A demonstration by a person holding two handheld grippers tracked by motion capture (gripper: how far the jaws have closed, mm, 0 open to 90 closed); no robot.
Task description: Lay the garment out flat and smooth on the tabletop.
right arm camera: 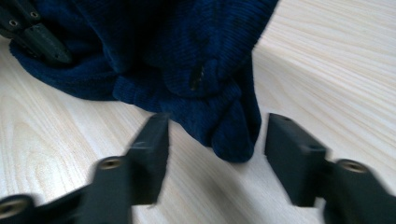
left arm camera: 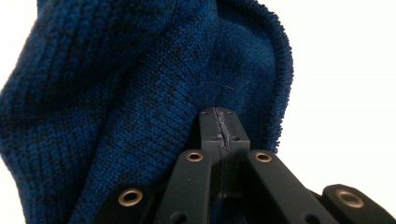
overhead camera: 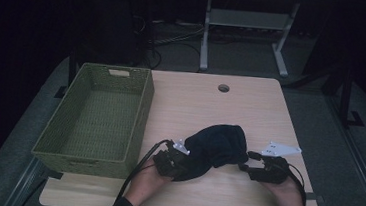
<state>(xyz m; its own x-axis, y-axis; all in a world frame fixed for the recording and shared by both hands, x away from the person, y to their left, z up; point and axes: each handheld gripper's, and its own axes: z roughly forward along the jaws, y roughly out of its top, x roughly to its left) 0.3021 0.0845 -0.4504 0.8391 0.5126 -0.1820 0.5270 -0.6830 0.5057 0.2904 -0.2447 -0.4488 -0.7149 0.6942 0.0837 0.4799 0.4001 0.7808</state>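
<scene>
A dark blue knitted cloth [overhead camera: 217, 143] lies bunched on the wooden table [overhead camera: 211, 105] near its front edge. My left gripper [overhead camera: 178, 158] holds the cloth's left end. In the left gripper view its jaws [left arm camera: 219, 126] are pressed together on a fold of the knit [left arm camera: 140, 93]. My right gripper [overhead camera: 246, 161] is at the cloth's right end. In the right gripper view its jaws [right arm camera: 219, 135] stand apart on either side of a hanging corner of the cloth [right arm camera: 177, 60], and neither pad touches it. The left gripper [right arm camera: 37, 32] also shows at the top left there.
A green woven basket [overhead camera: 140, 109] stands empty on the table's left side, close to my left hand. A round cable hole [overhead camera: 223, 88] sits near the far edge. A white desk frame [overhead camera: 247, 33] stands on the floor beyond the table.
</scene>
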